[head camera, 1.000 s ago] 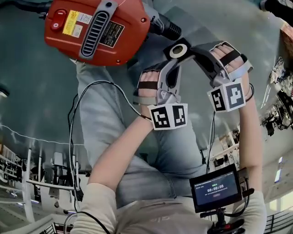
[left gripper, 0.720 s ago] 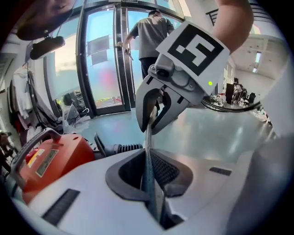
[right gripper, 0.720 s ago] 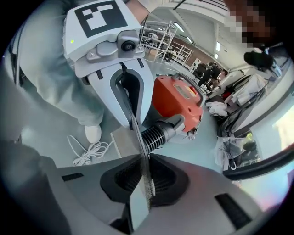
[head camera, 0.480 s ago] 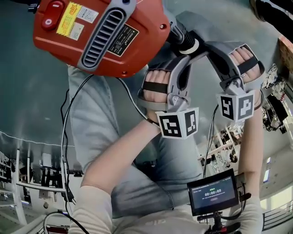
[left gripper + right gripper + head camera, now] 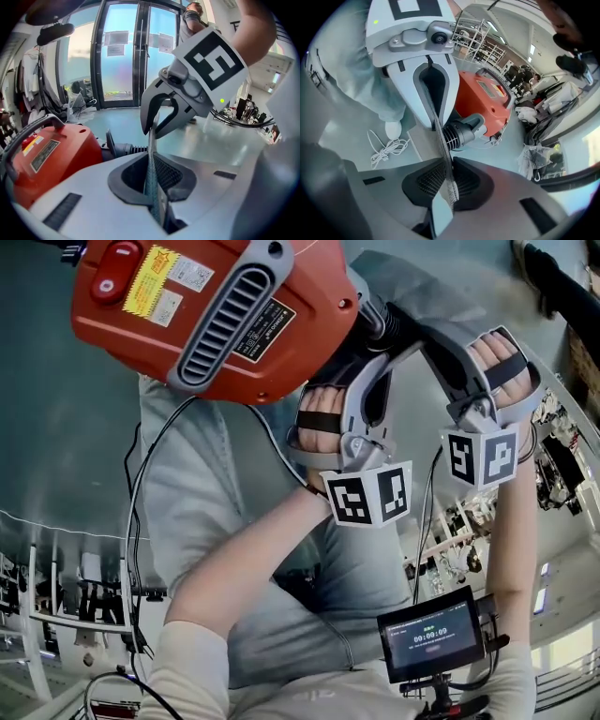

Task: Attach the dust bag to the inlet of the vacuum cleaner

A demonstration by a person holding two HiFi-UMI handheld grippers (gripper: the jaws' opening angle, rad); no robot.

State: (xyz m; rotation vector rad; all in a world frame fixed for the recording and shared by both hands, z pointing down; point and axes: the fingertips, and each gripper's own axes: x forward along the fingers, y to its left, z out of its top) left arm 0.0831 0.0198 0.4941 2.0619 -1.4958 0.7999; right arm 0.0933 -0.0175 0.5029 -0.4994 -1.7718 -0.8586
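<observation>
Dust bag (image 5: pixel 151 168) pinched at vacuum cleaner (image 5: pixel 206 315) inlet (image 5: pixel 461 131)
Left gripper (image 5: pixel 435 123) and right gripper (image 5: pixel 152 127) each clamp 1 edge of the flat bag, stretched between both just beside the black inlet.

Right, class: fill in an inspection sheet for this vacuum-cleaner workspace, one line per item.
Surface: smooth grey-green floor.
Job's things: red vacuum cleaner with black ribbed inlet; grey dust bag held close to the inlet, not shown seated on it.
Clutter: bundled cloth and bags at the room's edge.
Grippers: left claw and right claw face each other, both shut on the dust bag's edge.
Cables: white coiled cable on the floor; black cable trailing beside the person's leg.
Surroundings: glass doors, wire shelving.
</observation>
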